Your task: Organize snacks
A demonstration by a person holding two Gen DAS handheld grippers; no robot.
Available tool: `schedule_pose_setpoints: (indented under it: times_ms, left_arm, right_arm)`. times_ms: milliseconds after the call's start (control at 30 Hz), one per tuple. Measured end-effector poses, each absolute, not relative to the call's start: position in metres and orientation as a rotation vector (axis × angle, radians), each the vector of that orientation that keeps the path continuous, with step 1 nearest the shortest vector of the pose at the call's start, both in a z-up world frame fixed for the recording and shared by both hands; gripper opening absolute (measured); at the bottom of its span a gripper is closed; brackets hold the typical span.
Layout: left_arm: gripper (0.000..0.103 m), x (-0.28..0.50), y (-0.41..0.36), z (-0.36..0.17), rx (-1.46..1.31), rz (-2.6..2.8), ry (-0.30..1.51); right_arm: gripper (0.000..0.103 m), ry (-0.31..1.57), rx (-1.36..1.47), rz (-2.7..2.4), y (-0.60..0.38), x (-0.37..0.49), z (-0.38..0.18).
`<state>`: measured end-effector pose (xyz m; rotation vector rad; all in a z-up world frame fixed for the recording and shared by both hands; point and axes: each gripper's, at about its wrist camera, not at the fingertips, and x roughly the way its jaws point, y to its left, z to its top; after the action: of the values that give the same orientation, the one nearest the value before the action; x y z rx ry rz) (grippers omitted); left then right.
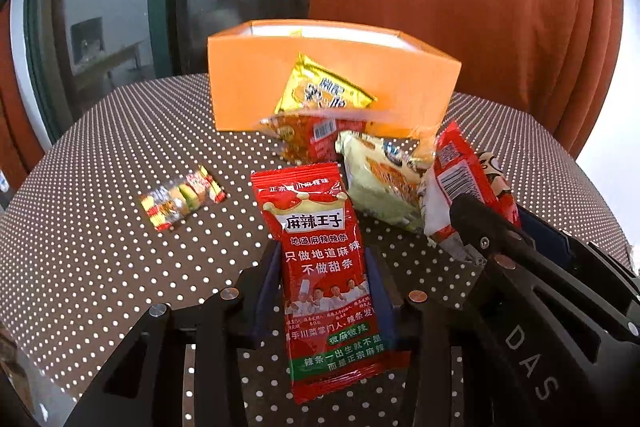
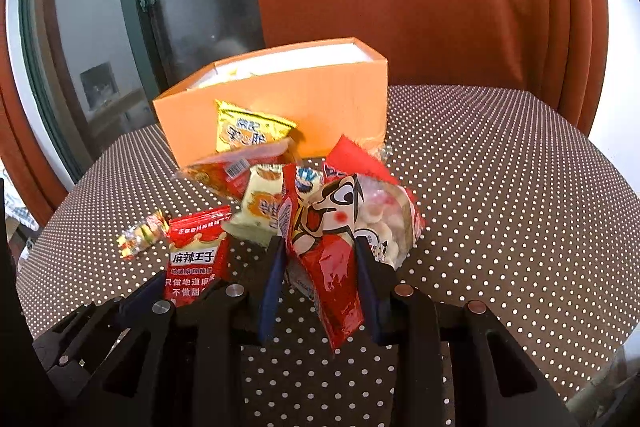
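Nearest in the left wrist view, the left gripper [image 1: 326, 279] has its fingers [image 1: 269, 277] closed on a red spicy-strip packet [image 1: 320, 247], which stands upright between them with its lower end hanging below the pads; the packet looks clear of the dotted tabletop [image 1: 100, 247], though that is a judgement from the angle. In the right wrist view, the right gripper [image 2: 320, 259] has its fingers [image 2: 273, 275] clamped on a red cartoon-face bag [image 2: 340, 227], pinched at its narrow lower part, with the clear window of pale round sweets bulging out above the right pad; so both hands carry a snack at once.

Just beyond the grippers lies a loose heap: a pale green packet [image 1: 376, 187], a red packet with a barcode [image 1: 320, 137] behind it, and a yellow packet [image 1: 320, 91] leaning against the front wall of the orange box [image 1: 248, 79]; off to the left, well apart from the heap, a small sweet in a clear wrapper [image 1: 182, 201] lies alone. The box stands open at the far side of the tabletop; something pale shows inside in the right wrist view, but I cannot tell what it is.

The step in hand seems to be the pick-up and carry; next, each packet needs lifting over the near wall of the box, then releasing inside, one hand at a time so the grippers do not collide above the opening.
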<state>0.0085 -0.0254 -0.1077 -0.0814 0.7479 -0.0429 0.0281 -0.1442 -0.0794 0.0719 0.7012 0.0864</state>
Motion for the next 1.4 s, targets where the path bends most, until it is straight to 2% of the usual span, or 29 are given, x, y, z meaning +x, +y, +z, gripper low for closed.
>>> schedule_pose_setpoints:
  times_ms: [433, 1400]
  left_arm:
    - [0.041, 0.002, -0.026, -0.074, -0.057, -0.053, 0.664]
    - [0.041, 0.040, -0.025, 0.004, -0.026, -0.094, 0.465]
  right_arm:
    - [0.034, 0.630, 0.091, 0.116, -0.141, 0.018, -0.049]
    - [0.034, 0.419, 0.113, 0.154, -0.137, 0.042, 0.029]
